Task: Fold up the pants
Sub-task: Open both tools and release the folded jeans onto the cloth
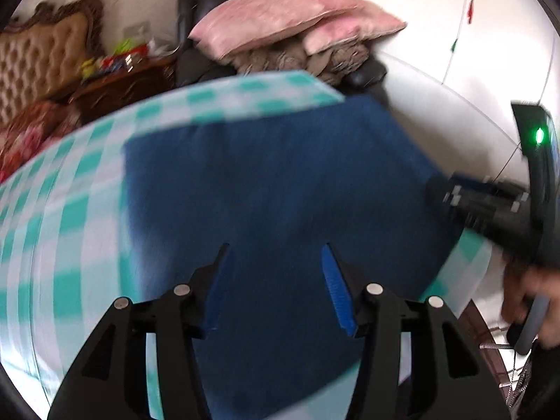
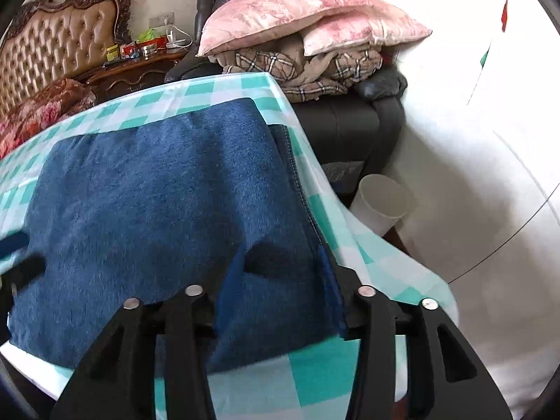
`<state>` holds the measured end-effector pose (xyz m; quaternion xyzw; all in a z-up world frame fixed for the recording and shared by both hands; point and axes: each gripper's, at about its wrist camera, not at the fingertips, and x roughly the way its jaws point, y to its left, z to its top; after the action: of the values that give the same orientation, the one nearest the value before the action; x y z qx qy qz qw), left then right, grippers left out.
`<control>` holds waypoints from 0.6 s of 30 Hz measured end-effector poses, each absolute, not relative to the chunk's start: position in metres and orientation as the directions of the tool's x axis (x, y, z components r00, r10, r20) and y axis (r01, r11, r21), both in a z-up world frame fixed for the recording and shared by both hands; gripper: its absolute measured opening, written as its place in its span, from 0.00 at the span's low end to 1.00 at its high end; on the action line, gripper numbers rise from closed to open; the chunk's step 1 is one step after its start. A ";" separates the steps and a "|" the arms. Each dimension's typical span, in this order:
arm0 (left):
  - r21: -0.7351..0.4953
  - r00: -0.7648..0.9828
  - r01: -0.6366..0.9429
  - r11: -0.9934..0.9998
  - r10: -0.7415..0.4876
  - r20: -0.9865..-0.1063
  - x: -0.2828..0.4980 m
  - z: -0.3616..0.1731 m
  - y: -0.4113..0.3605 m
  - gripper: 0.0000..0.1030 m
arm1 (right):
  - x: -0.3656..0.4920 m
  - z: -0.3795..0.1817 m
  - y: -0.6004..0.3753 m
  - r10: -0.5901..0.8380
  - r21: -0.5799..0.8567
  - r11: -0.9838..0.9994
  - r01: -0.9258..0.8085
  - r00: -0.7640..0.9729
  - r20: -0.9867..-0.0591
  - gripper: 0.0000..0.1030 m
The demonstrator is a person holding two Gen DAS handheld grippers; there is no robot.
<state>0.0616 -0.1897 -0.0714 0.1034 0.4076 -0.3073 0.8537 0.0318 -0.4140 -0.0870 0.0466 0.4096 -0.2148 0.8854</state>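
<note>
Dark blue fleece pants lie folded into a rough rectangle on a table with a teal-and-white checked cloth. My left gripper hovers open just above their near part, with nothing between its blue pads. In the right wrist view the pants fill the table. My right gripper has its jaws apart with a raised fold of the pants' near right edge lying between them. The right gripper also shows in the left wrist view, at the pants' right edge. The left wrist view is motion-blurred.
A black leather armchair behind the table carries pink pillows and a plaid blanket. A white bin stands on the floor right of the table. A tufted headboard and a cluttered wooden nightstand are at back left.
</note>
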 end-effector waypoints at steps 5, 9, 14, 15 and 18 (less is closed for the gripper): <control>-0.072 0.490 0.555 0.828 -0.396 -0.777 0.046 -0.086 -0.155 0.51 | 0.023 -0.088 -0.407 -0.369 -0.124 0.896 0.427 0.558 -0.744 0.50; -0.095 0.517 0.527 0.844 -0.408 -0.753 0.050 -0.080 -0.137 0.50 | 0.032 -0.065 -0.395 -0.322 -0.072 0.918 0.391 0.624 -0.712 0.53; -0.126 0.514 0.488 0.864 -0.401 -0.758 0.063 -0.078 -0.126 0.47 | 0.064 -0.067 -0.386 -0.356 -0.150 0.919 0.364 0.605 -0.712 0.53; -0.122 0.517 0.480 0.869 -0.393 -0.761 0.064 -0.079 -0.124 0.47 | 0.068 -0.073 -0.387 -0.359 -0.158 0.917 0.366 0.587 -0.726 0.53; -0.134 0.505 0.478 0.868 -0.397 -0.767 0.066 -0.080 -0.124 0.48 | 0.067 -0.090 -0.393 -0.356 -0.150 0.912 0.382 0.554 -0.753 0.55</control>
<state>0.0665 -0.1244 -0.0803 0.0478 0.4285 -0.2525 0.8662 0.0673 -0.3930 -0.0899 0.0152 0.4233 -0.2092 0.8814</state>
